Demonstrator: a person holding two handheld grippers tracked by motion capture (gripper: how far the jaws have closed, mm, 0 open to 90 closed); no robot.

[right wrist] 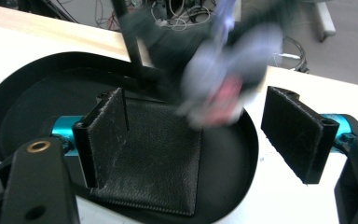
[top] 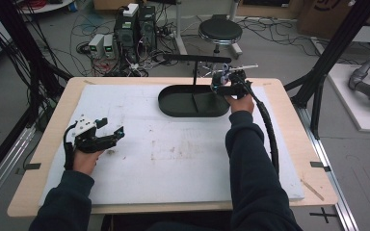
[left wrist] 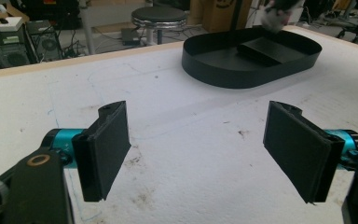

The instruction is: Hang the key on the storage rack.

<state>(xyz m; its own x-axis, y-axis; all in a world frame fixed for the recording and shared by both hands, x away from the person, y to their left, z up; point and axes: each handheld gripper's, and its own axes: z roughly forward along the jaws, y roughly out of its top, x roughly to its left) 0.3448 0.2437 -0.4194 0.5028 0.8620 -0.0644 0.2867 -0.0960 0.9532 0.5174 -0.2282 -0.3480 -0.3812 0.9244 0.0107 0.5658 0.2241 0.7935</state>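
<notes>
Tabletop (top: 183, 168): across its middle lay a white, scuffed mat over a pale wooden board; no writing on it could be read.
Tray (top: 173, 103): at 12 o'clock on the mat sat a black oval tray with a low wall, a dark leather-like square pad (right wrist: 158, 158) lying in its right half.
Stand (top: 196, 58): just behind the tray, a thin black post carried a black horizontal bar.
Left hand-held gripper (top: 113, 129): at 9 o'clock, resting on the mat in the person's left hand, jaws spread wide with bare mat between them; in the left gripper view its black pads (left wrist: 106, 147) stood well apart, the tray ahead at 1 o'clock.
Right hand-held gripper (top: 225, 82): at 1 o'clock, over the tray's right end, jaws wide apart and clasping nothing.
Blurred object (right wrist: 228, 79): a grey-white thing with a red patch hung between and above the right jaws, too smeared to identify; any label on it was unreadable.
Floor beyond: a round black stool (top: 220, 32), computer towers (top: 136, 26) and tangled cables at 12 o'clock; brand marks too small to read.
</notes>
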